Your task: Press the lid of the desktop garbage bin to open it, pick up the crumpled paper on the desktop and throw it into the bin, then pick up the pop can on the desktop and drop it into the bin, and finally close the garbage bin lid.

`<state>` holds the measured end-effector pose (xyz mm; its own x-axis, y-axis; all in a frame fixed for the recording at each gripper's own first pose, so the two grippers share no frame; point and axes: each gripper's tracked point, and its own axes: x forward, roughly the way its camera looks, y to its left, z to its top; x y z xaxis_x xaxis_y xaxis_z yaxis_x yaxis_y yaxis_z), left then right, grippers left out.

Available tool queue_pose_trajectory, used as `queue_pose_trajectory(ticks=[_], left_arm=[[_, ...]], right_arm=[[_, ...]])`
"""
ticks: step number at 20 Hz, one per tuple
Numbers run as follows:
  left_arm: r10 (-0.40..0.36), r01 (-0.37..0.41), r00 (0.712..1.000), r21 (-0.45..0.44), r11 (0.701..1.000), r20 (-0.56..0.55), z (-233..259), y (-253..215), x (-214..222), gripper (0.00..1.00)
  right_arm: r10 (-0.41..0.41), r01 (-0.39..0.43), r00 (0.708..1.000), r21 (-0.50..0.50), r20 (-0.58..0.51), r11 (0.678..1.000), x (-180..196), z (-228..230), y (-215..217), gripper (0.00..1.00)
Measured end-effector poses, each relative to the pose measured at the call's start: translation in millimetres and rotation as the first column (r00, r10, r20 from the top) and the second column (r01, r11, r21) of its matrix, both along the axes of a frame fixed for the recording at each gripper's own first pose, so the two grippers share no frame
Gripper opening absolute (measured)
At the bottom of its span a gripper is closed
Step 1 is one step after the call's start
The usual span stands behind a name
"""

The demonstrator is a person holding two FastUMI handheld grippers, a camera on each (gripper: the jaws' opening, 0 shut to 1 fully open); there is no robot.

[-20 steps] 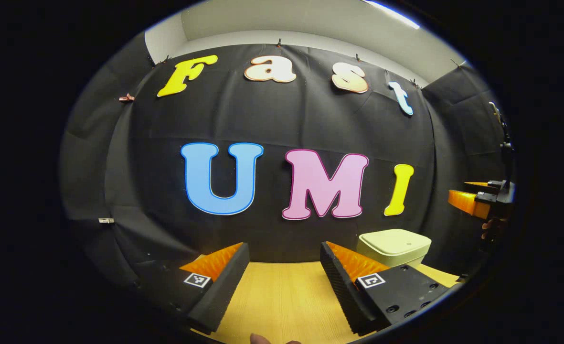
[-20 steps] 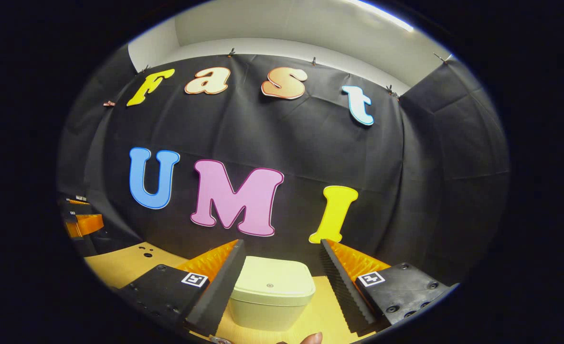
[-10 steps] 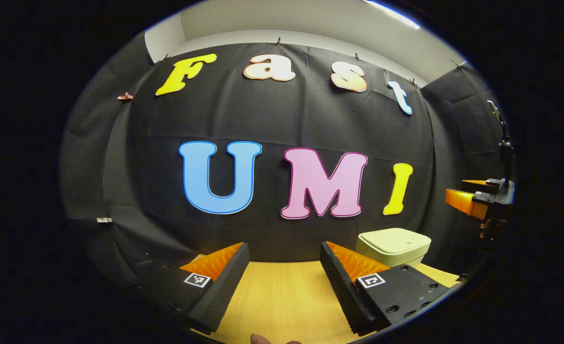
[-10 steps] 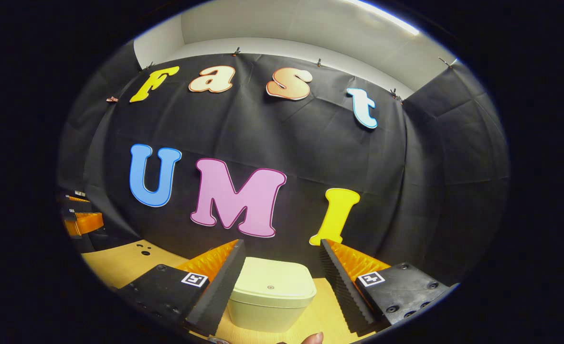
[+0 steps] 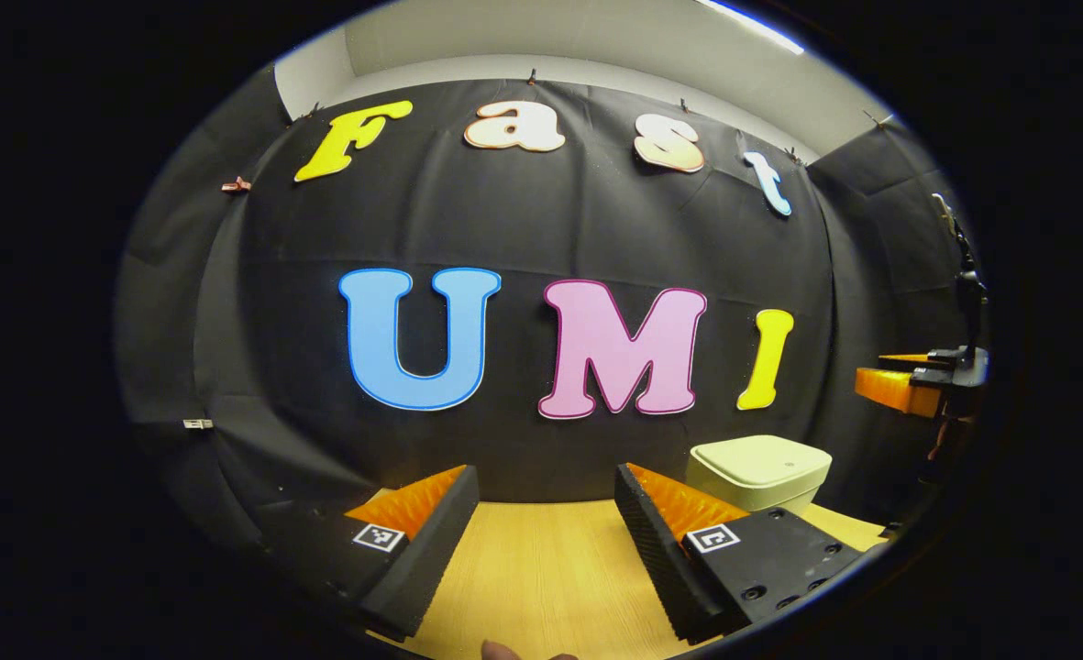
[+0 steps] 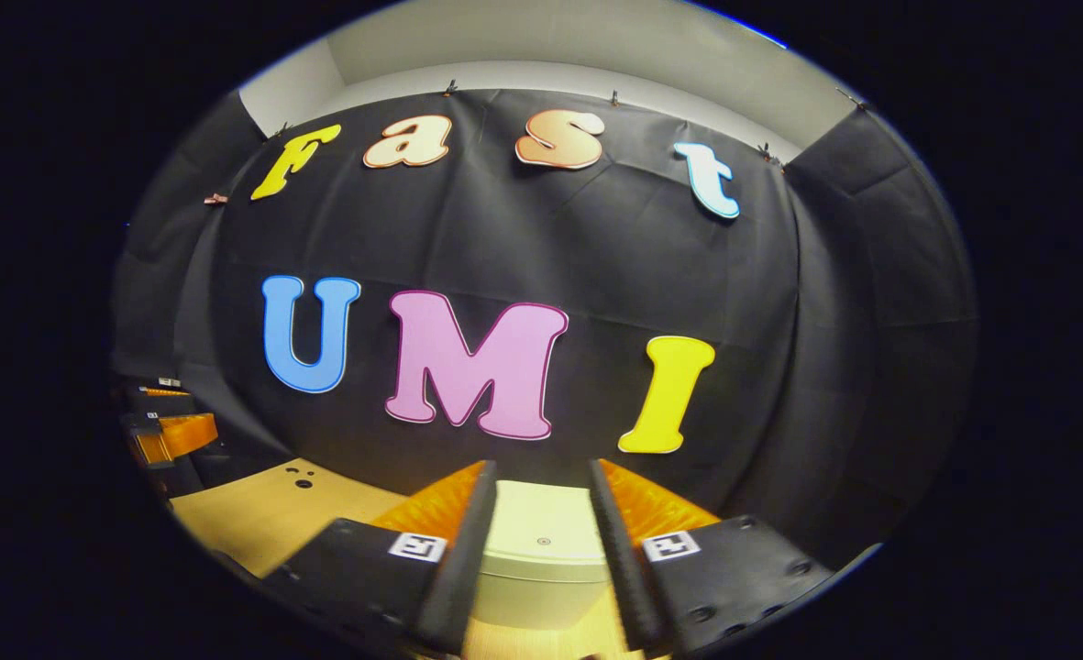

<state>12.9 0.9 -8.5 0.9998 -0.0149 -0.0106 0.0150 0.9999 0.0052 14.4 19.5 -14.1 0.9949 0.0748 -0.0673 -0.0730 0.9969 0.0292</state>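
Here the right tongs (image 6: pixel 541 495), half-closed, frame the smooth, rounded bin (image 6: pixel 541 568); left tongs (image 5: pixel 546 500) gape wide.

bin (image 6: pixel 541 573) pale cream-green, lid same shade with a small grey dot at centre; desk (image 5: pixel 541 568) under the bin light yellow wood grain, two dark holes left of the bin; both grippers' bodies matte black, each with a black-and-white square marker; cloth wall behind the bin black; ceiling off-white
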Motion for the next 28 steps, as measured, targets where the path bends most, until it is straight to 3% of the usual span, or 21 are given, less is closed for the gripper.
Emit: queue_pose_trajectory(ticks=[2,5,7,13,19,26,28], left_arm=[[0.000,0.000,1.000,-0.002,1.000,0.002,0,1,1,0.96],[-0.003,0.003,1.000,-0.005,1.000,0.000,1,0,3,0.96],[-0.007,0.007,1.000,-0.005,1.000,0.003,1,0,3,0.96],[-0.002,0.002,1.000,-0.005,1.000,0.002,-2,4,-1,0.96],[0.002,-0.002,1.000,-0.005,1.000,-0.006,-5,6,-3,0.96],[0.018,-0.018,1.000,-0.009,1.000,-0.015,-8,15,-4,0.96],[0.022,-0.022,1.000,-0.008,1.000,-0.018,-9,17,-3,0.96]], right_arm=[[0.024,-0.024,1.000,0.012,0.000,1.000,3,-1,4,0.10],[0.030,-0.031,0.998,-0.022,-0.048,0.999,21,-14,3,0.05],[0.078,-0.078,0.989,0.003,-0.126,0.997,32,-31,10,0.05],[0.062,-0.060,0.955,0.016,-0.289,0.998,67,-82,1,0.05],[0.058,-0.058,0.928,0.011,-0.368,0.998,94,-124,0,0.06],[0.056,-0.062,0.888,0.000,-0.457,0.998,93,-171,5,0.06],[0.059,-0.056,0.898,0.019,-0.436,0.998,92,-169,5,0.06]])
